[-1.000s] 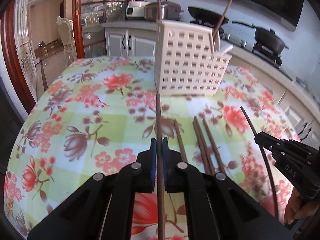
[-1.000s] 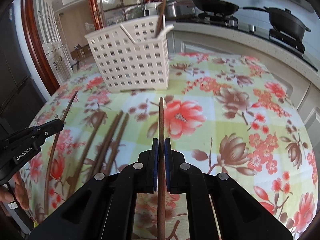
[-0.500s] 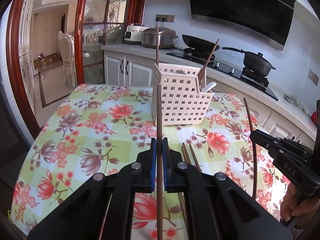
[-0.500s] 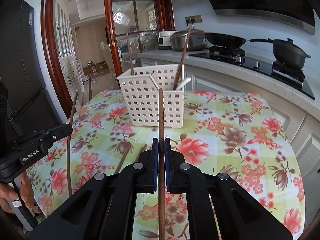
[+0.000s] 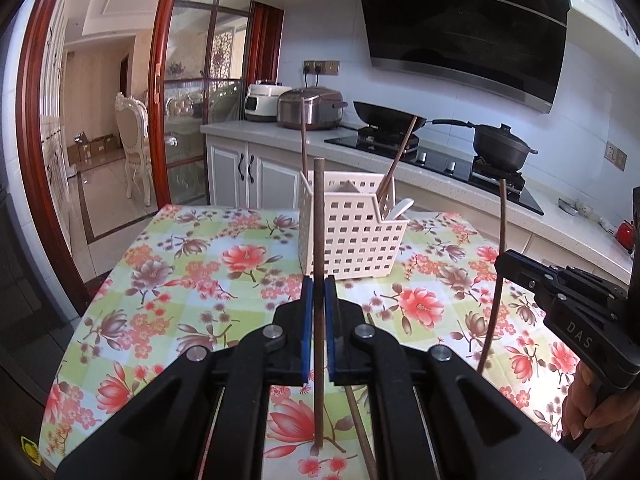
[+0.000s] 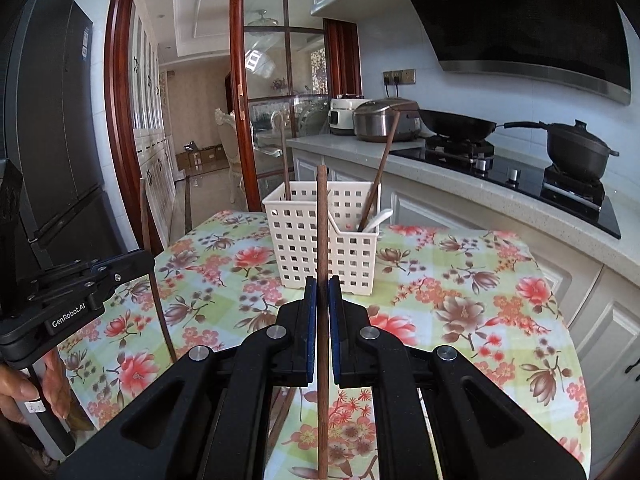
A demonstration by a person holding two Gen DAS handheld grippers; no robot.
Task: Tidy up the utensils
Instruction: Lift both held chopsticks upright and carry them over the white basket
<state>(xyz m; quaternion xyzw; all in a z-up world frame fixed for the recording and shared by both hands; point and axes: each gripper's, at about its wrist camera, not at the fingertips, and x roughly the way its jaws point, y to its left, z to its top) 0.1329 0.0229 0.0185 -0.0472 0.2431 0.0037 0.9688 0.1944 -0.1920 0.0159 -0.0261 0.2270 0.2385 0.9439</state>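
The left gripper (image 5: pixel 319 292) is clamped on a brown chopstick (image 5: pixel 319 240) — the blue pads are pressed flat on both sides of it, and the stick stands almost straight up between them. The right gripper (image 6: pixel 322 292) is clamped the same way on a second chopstick (image 6: pixel 322 232). Each stick is held near its middle, with a long end above the jaws and a long end below.

Past the jaws, the white basket (image 5: pixel 348 236) is seen near the far edge of the table (image 5: pixel 192 272), which is covered by a flowery cloth. Two chopsticks (image 6: pixel 378 172) are already stood up in the basket, one in each part, and a white spoon (image 6: pixel 380 216) is leaned in the lower, right-hand part. A few loose chopsticks (image 5: pixel 360 436) are left on the cloth near the front edge, under the grippers.

The step in hand looks like carrying both sticks to the basket. To do it well, the grip should be kept tight so that no stick slides down. The bottom ends should be lifted clear over the basket's rim before anything is lowered — a low tip could be caught on the wall and the light basket pushed over. One stick at a time is best brought in, so that the grippers are not bumped together. Each stick should be let go only once its tip is well inside.
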